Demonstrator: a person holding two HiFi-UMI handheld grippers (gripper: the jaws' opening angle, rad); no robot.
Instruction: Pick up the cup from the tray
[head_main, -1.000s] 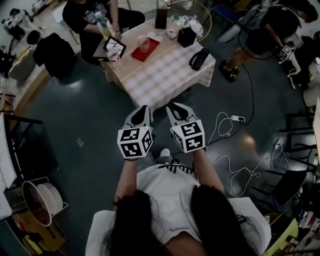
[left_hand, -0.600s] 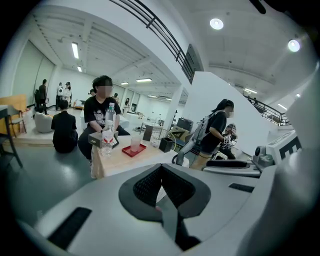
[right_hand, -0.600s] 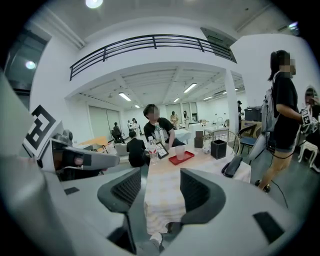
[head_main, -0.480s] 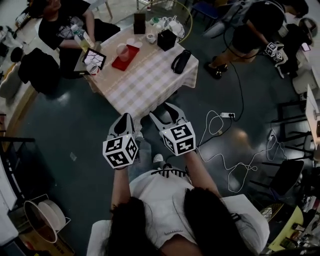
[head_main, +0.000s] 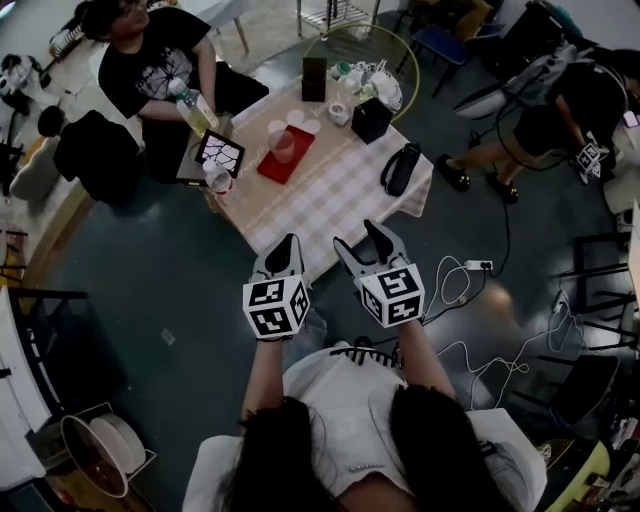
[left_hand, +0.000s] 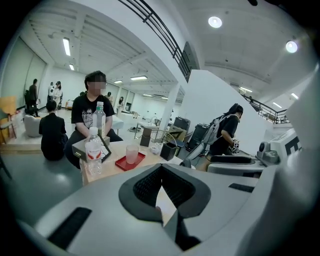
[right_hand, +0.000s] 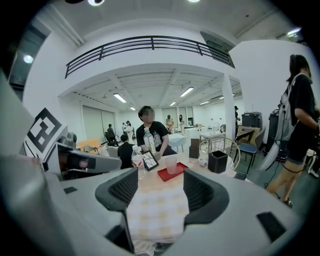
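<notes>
Well ahead of us, the translucent cup (head_main: 283, 146) stands upright on the red tray (head_main: 272, 170) on the checked table (head_main: 330, 200); whether it holds anything we cannot tell. Our left gripper (head_main: 288, 241) is clenched on nothing. Our right gripper (head_main: 357, 236) has just been opening, its jaws apart around nothing.

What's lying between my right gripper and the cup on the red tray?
Only bare checked tablecloth, seen in the right gripper view between the right gripper, whose empty jaws have just been opening, and the cup on its tray.
</notes>
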